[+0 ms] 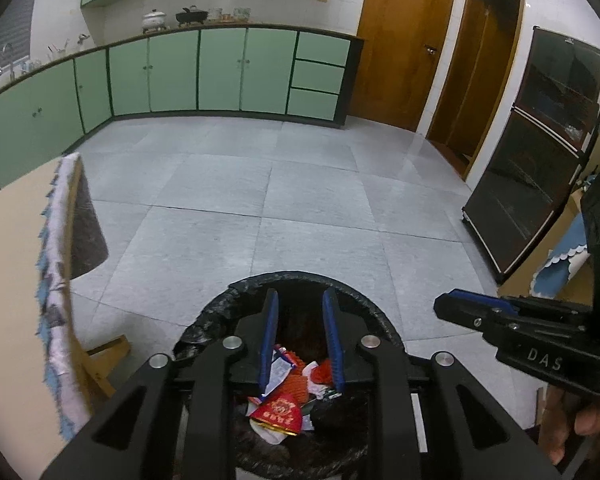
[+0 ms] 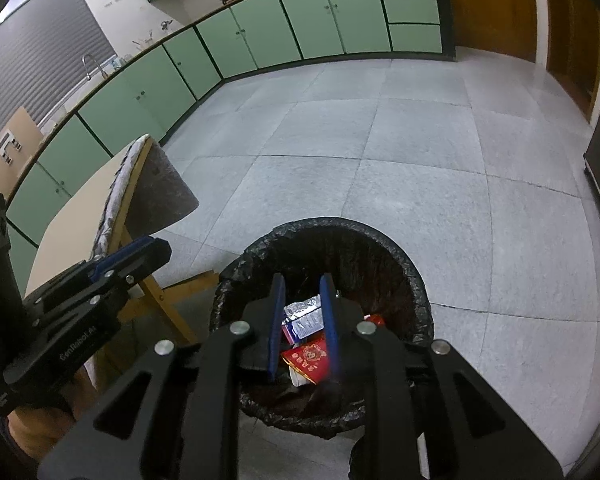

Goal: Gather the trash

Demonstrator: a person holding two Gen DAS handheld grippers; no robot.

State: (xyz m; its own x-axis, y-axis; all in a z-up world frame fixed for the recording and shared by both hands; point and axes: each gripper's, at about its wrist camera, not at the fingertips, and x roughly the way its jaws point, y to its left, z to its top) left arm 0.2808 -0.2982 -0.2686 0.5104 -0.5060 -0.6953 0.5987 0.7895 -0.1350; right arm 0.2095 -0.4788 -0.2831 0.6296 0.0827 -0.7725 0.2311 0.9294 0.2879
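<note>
Red wrappers [image 1: 278,412] already lie in the bin [image 2: 380,240] beneath both spread, empty jaws: left gripper [image 1: 300,340], right gripper [image 2: 303,320]; collection looks nearly done.

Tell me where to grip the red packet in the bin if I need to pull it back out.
Take the red packet by its upper edge, coming straight down from above with the right gripper. It lies on top of the pile inside the lined bin, whose walls block any sideways approach. Its thin edge suits a pinch; the jaws already stand open.
</note>
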